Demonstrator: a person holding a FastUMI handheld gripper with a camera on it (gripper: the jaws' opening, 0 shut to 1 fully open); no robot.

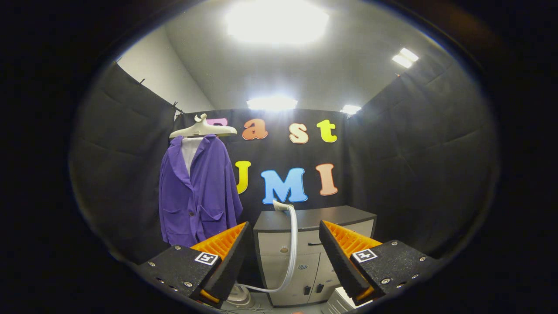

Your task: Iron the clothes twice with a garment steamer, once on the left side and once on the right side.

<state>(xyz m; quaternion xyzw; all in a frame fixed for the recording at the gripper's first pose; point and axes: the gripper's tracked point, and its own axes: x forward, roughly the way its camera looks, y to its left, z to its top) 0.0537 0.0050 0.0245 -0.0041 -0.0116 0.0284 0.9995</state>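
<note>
Gripper (283, 244) spread wide, holding nothing. Steamer head (281, 205) rests on the cabinet (314, 218) beyond the fingers (hose (293, 244) trailing down). Purple jacket (198, 192) hangs on a hanger (203, 128), left of the cabinet.

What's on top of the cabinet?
The steamer head rests at the cabinet top's near edge, hose dropping down its front. The gripper hangs open in front. Cabinet contents are hidden.

I see a booth with black cloth walls (414, 165) on three sides. Above them are a white wall (152, 74) and a grey ceiling (331, 74) with bright lamps (277, 19). A cabinet (305, 257) with dark top stands at the back wall.
</note>
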